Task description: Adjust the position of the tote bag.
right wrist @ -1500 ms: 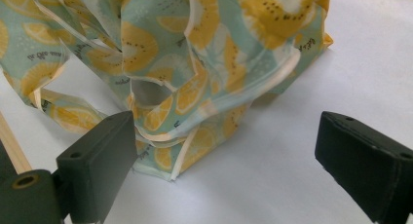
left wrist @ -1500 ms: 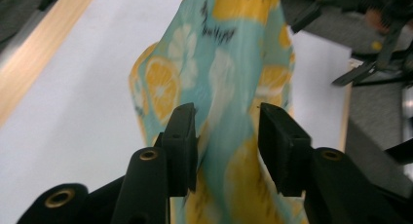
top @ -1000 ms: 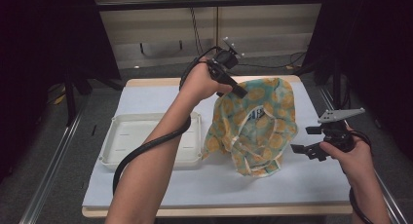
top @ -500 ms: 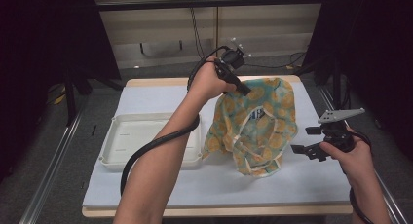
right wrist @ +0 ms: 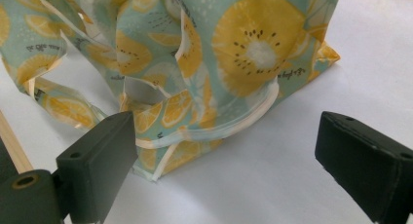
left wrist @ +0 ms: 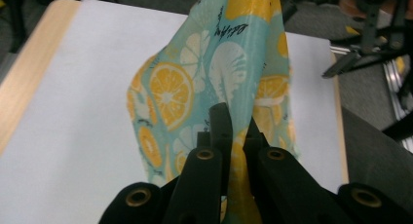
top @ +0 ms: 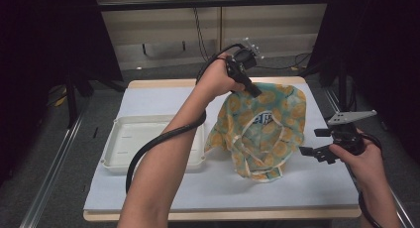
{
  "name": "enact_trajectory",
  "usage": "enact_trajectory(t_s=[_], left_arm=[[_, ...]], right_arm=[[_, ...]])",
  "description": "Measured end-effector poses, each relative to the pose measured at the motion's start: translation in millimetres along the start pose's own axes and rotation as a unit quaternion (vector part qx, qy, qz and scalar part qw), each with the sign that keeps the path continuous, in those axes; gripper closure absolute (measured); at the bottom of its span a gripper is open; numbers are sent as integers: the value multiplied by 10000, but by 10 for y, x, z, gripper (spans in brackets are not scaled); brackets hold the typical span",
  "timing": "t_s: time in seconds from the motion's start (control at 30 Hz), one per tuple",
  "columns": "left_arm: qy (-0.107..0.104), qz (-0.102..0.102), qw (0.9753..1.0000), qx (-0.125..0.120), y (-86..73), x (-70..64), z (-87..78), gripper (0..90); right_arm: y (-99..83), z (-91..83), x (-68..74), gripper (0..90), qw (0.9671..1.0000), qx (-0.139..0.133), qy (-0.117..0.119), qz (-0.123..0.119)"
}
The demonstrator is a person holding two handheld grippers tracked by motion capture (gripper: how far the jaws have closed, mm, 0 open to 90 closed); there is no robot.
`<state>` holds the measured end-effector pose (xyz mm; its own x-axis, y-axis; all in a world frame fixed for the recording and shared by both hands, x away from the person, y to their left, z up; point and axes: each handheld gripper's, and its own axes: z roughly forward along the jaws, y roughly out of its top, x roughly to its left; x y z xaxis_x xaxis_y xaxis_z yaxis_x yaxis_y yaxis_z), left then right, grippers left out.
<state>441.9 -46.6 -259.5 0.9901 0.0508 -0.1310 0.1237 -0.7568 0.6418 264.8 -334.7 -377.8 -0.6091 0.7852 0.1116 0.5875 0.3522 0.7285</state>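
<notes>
- Two tongs are at work: your left tongs are pinched on a fold of the fruit-print bag, with the jaws pressed together on the cloth in the left gripper view, at the bag's far upper edge.
- Your right tongs hang spread wide, jaws well apart, just beside the bag's near right corner and not touching it; in the right gripper view the cloth sits between and beyond the two black jaws.
- You hold the bag lifted at its far side, so its top stands off the bench while its lower part with the pale trim rests on the white surface, right of centre.
- Your left forearm crosses the bench from the near edge, with the black cable looped beside it.
- Left of the bag, close to it, you have a white tray lying flat on the bench.
</notes>
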Motion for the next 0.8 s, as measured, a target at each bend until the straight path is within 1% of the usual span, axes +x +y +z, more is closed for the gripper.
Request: enact_trajectory(t_s=[0.03, 0.07, 0.1, 0.13, 0.17, 0.2, 0.23, 0.27, 0.3, 0.33, 0.37, 0.4, 0.43, 0.5, 0.53, 0.57, 0.6, 0.63, 0.67, 0.7, 0.73, 0.8], left_arm=[[120, -11, 9999, -56, -17, 3, -19, 900], [150, -14, 9998, -117, -34, 6, -45, 894], [159, -126, 9996, -210, -48, 4, -75, 847], [343, -220, 9989, -231, -71, -15, -138, 749], [343, -220, 9989, -231, -71, -15, -138, 734], [427, -345, 9984, -142, -98, -52, -170, 693], [427, -345, 9984, -142, -98, -52, -170, 660], [431, -433, 9981, -108, -119, -67, -188, 660], [530, -487, 9974, -64, -139, -79, -208, 623], [622, -607, 9962, -35, -163, -95, -230, 535], [670, -608, 9959, -13, -192, -96, -253, 519], [694, -697, 9951, -76, -223, -116, -267, 519], [697, -729, 9949, -89, -258, -128, -290, 501], [680, -918, 9934, -88, -307, -149, -317, 431], [685, -898, 9936, -52, -334, -156, -331, 416], [722, -958, 9928, -26, -355, -173, -347, 392], [715, -947, 9929, -18, -378, -174, -367, 392], [717, -981, 9926, -37, -399, -178, -385, 387], [749, -1057, 9916, -62, -420, -190, -397, 378], [766, -1033, 9917, -23, -440, -193, -415, 369], [784, -1064, 9912, 11, -476, -212, -428, 366], [778, -1065, 9913, 30, -494, -215, -439, 360]], right_arm=[[0, 0, 0, 80, 10000, 0, 0, 0], [-1, -3, -3, 80, 10000, -14, 17, 6], [-1, -4, 0, 79, 10000, -15, 16, 20], [0, -3, 3, 78, 10000, 7, 7, 11], [0, -3, 3, 78, 10000, 7, 7, 11], [4, 3, 17, 77, 10000, 29, -36, 8], [4, 3, 17, 77, 10000, 29, -36, 8], [10, 4, 23, 77, 10000, 46, -55, -10], [13, 7, 32, 76, 10000, 61, -65, -30], [24, 13, 50, 74, 9999, 51, -91, -55], [30, 16, 61, 73, 9999, 64, -66, -56], [30, 16, 61, 73, 9999, 64, -66, -56], [36, 17, 71, 73, 9999, 76, -102, -106], [53, 17, 91, 74, 9997, 98, -126, -162], [63, 16, 104, 75, 9997, 93, -172, -110], [91, 18, 117, 77, 9998, 46, -206, -4], [91, 18, 117, 77, 9998, 46, -206, -4], [104, 18, 125, 81, 9997, 36, -247, -5], [118, 20, 134, 83, 9995, 67, -305, -36], [142, 31, 161, 83, 9990, 145, -422, -46], [149, 36, 165, 86, 9990, 145, -426, -20], [150, 48, 160, 91, 9992, 97, -383, 13]])
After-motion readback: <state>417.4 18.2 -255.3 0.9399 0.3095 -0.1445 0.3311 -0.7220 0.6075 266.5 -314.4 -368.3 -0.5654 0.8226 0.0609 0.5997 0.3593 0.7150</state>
